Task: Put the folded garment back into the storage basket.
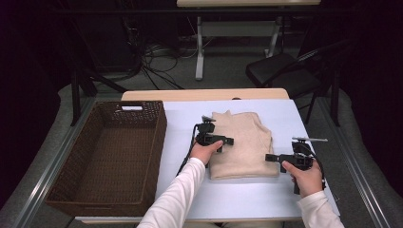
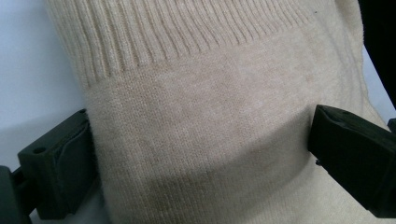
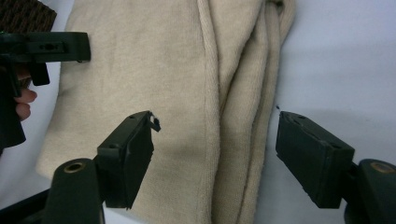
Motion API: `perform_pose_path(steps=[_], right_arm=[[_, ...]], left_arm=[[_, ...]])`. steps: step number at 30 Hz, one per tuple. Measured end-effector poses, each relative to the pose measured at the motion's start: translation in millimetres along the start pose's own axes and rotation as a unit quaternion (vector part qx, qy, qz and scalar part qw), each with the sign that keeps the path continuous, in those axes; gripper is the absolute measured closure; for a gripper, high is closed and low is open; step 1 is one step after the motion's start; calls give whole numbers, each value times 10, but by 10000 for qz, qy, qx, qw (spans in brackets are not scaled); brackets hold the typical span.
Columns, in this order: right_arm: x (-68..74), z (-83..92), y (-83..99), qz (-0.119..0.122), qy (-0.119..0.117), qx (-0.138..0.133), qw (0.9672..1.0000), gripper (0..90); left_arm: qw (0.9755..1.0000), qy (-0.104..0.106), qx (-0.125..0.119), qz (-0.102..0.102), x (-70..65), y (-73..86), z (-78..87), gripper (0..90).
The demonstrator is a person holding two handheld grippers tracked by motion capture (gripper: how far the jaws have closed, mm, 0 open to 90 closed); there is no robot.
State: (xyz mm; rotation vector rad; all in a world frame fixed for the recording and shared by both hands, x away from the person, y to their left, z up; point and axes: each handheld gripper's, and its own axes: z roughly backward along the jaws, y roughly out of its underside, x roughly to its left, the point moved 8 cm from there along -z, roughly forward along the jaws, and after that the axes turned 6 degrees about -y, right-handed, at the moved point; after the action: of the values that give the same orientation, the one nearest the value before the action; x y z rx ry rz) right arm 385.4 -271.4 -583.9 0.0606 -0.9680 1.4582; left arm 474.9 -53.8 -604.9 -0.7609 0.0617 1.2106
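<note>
A folded beige sweater (image 1: 244, 142) lies flat on the white table top (image 1: 285, 118). My left gripper (image 1: 228, 141) is over its left side, pointing right. In the left gripper view the jaws (image 2: 201, 149) stand wide open, one at the sweater's (image 2: 201, 93) edge and one on the knit below the ribbed band. My right gripper (image 1: 269, 157) points left at the sweater's near right corner. In the right gripper view its open jaws (image 3: 217, 140) straddle the sweater's (image 3: 140, 70) folded, layered edge without pressing on it. The left gripper (image 3: 51, 46) shows at upper left there.
A large brown wicker basket (image 1: 102, 208) stands empty along the table's left side, close to the sweater. White table shows in front of and to the right of the sweater. A black chair (image 1: 280, 71) and another table's legs stand on the floor beyond the far edge.
</note>
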Motion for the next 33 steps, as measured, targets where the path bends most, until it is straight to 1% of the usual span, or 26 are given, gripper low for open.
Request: perform_pose_path(steps=[2,4,6,7,8,9,10,11,13,14,16,17,18,19,20,22,26,27,30,31,33], right_arm=[[-23,-20,18,-38,2,29,10000,286],[-31,-40,45,-149,-9,95,9998,303],[-43,-43,56,-108,-1,146,9998,307],[-30,-49,57,-211,-15,152,9997,312],[-34,-59,64,-246,-5,139,9996,315],[-42,-72,74,-247,-9,169,9996,320],[-50,-84,73,-219,-27,117,9997,321],[-41,-78,78,-308,-58,165,9994,321],[-46,-79,83,-345,-57,181,9992,321],[-62,-83,92,-400,-49,234,9989,321],[-75,-97,102,-418,-51,250,9988,320],[-82,-101,114,-413,-79,311,9986,319],[-82,-101,114,-413,-79,311,9986,319],[-92,-119,109,-399,-68,252,9989,320],[-101,-114,116,-368,-90,305,9988,320],[-88,-115,116,-441,-109,317,9985,324],[-81,-121,120,-443,-127,327,9984,335],[-76,-136,120,-441,-118,288,9985,360],[-65,-138,128,-453,-136,328,9983,383],[-49,-149,130,-508,-137,335,9981,403],[-53,-153,131,-473,-122,321,9983,409]], left_arm=[[10000,-6,-14,9,-2,1,-1,8],[10000,-4,-16,10,-2,1,-1,8],[10000,-11,-55,41,-6,-3,-6,8],[10000,-13,-57,40,-7,-3,-7,8],[10000,-13,-55,40,-7,-3,-6,8],[10000,-12,-55,42,-7,-3,-6,8],[10000,-11,-54,39,-6,-3,-6,8],[10000,-13,-54,38,-6,-2,-6,8],[10000,-15,-54,39,-7,-2,-7,8],[10000,-20,-57,39,-7,-2,-7,8],[10000,-21,-54,35,-8,-2,-7,8],[10000,-20,-54,37,-8,-2,-7,8],[10000,-20,-54,37,-8,-2,-7,8],[10000,-21,-54,35,-8,-2,-7,8],[10000,-18,-53,33,-8,-2,-7,8],[10000,-25,-47,31,-7,-1,-6,8],[10000,-17,-52,30,-8,-2,-7,9],[10000,-21,-54,23,-7,-2,-8,9],[10000,-20,-50,29,-8,-1,-8,9],[10000,-13,-44,20,-9,0,-8,9],[10000,-21,-51,28,-9,-1,-8,9]])
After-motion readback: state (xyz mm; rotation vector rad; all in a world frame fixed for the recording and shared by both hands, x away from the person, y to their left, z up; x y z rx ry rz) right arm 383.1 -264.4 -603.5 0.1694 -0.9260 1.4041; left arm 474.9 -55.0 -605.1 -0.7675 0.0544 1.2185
